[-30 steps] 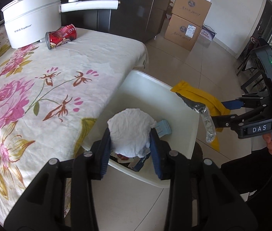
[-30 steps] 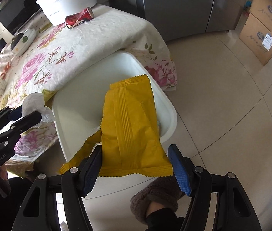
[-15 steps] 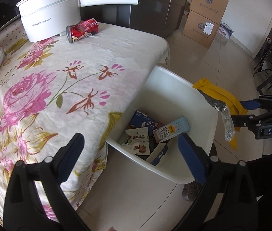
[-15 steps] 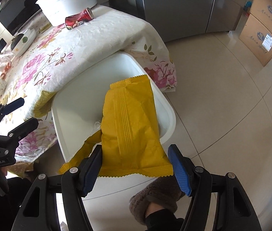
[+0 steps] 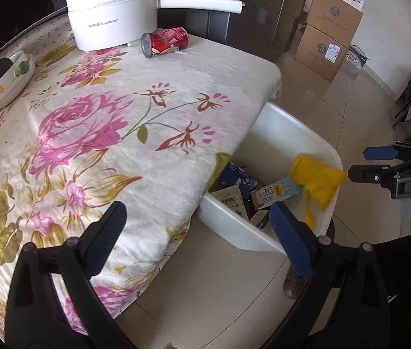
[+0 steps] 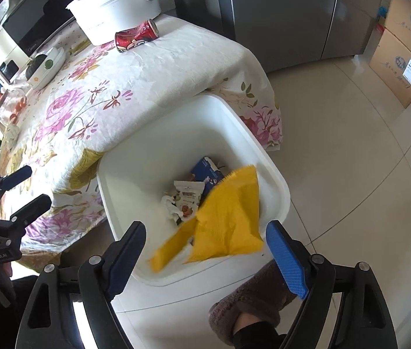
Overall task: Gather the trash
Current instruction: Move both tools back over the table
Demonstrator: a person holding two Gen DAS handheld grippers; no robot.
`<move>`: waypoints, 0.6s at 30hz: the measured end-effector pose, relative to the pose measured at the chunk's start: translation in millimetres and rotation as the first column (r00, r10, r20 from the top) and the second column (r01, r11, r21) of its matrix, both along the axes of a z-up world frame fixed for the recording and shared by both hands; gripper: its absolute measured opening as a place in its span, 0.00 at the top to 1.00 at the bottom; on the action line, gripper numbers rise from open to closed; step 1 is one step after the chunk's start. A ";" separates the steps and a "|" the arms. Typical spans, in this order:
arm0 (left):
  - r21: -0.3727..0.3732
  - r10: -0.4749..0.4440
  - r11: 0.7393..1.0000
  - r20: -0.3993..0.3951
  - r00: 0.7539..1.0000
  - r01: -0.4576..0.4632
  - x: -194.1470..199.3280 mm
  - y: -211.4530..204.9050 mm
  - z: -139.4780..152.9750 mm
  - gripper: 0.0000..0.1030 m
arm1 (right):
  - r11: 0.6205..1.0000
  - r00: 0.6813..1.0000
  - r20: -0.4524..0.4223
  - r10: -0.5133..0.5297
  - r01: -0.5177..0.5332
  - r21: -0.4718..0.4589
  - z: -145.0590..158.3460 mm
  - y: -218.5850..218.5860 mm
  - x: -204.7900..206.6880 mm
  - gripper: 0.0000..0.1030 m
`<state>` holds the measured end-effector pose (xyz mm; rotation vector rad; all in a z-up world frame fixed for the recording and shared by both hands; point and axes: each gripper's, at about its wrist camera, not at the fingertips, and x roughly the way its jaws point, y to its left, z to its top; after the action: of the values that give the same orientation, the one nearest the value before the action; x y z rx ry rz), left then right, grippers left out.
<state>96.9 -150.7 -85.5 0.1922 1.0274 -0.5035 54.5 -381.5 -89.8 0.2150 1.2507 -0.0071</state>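
Above the white bin (image 6: 275,180), the right gripper (image 6: 205,250) has its blue-padded fingers (image 6: 286,261) spreading apart, and the yellow wrapper (image 6: 228,218) sits between them, blurred, touching neither pad, its top edge already inside the bin's rim. Under it lie a white snack packet (image 6: 189,196), a dark blue carton (image 6: 208,171) and a crumpled white tissue (image 6: 170,205).

The left gripper (image 5: 196,232) is over the table's edge, its fingers (image 5: 103,232) spread wide with nothing between them: one pad is over the flowered tablecloth (image 5: 89,122), the other over the near wall of the bin, which stands on the floor against the table (image 5: 234,58). Farther back on the cloth a red can (image 5: 164,40) lies on its side just beside a white electric pot (image 5: 112,14), well apart from both grippers. A brown fuzzy slipper (image 6: 252,299) stands by the bin's base.
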 end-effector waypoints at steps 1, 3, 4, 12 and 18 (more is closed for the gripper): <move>-0.001 0.007 1.000 0.000 1.000 -0.007 -0.1 3.6 0.9 0.04 | 1.000 1.000 -0.001 0.005 -0.005 -0.001 0.4 2.9 1.1 0.16; -0.001 0.022 1.000 0.002 1.000 -0.022 0.0 11.2 2.5 0.04 | 1.000 1.000 -0.005 0.019 -0.019 -0.003 0.5 9.0 3.0 0.16; -0.001 0.029 1.000 0.002 1.000 -0.029 -0.2 14.7 3.2 0.04 | 1.000 1.000 -0.008 0.025 -0.025 -0.004 0.5 11.5 4.1 0.16; -0.015 0.112 0.994 0.003 0.994 -0.112 1.3 55.4 11.2 0.04 | 0.998 0.998 -0.005 0.056 -0.056 -0.005 5.3 33.2 11.9 0.16; -0.056 0.216 0.974 -0.024 0.976 -0.217 7.3 101.1 17.2 0.04 | 0.997 0.997 0.001 0.078 -0.078 -0.010 10.8 56.3 23.2 0.16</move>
<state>104.2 -49.6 -68.3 0.0226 1.0356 -0.3365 77.8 -325.3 -79.1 0.1571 1.2568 0.0538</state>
